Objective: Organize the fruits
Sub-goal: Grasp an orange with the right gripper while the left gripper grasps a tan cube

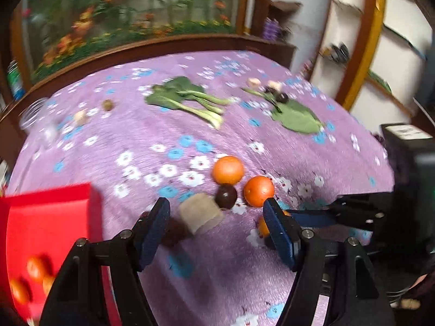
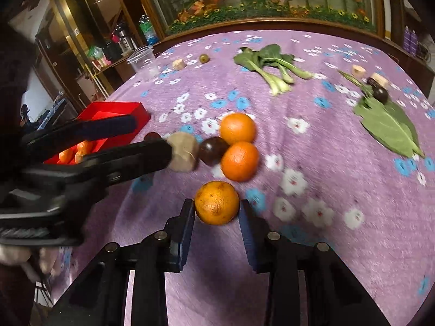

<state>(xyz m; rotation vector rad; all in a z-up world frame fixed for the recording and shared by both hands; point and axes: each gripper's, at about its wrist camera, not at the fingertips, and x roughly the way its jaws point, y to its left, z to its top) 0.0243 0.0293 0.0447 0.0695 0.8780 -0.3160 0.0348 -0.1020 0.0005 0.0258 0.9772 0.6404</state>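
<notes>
My right gripper [image 2: 217, 210] is shut on an orange [image 2: 216, 202] and holds it above the purple flowered cloth [image 2: 299, 203]. Two more oranges [image 2: 238, 128] [image 2: 239, 160] lie just beyond it, next to a dark round fruit [image 2: 213, 150] and a beige chunk [image 2: 183, 152]. My left gripper [image 1: 216, 212] is open and empty, with the beige chunk [image 1: 199, 213] and the dark fruit [image 1: 226, 195] just ahead of its jaws. A red tray [image 1: 40, 225] at the left holds several small oranges [image 1: 35, 269]. The tray also shows in the right wrist view [image 2: 108, 111].
Bok choy [image 2: 272, 65] and a big green leaf [image 2: 388, 127] lie further back, with small dark fruits [image 2: 379, 93] and beige pieces [image 2: 357, 70] beside them. A clear plastic cup [image 2: 144, 62] stands at the far left edge. A wooden frame rims the table.
</notes>
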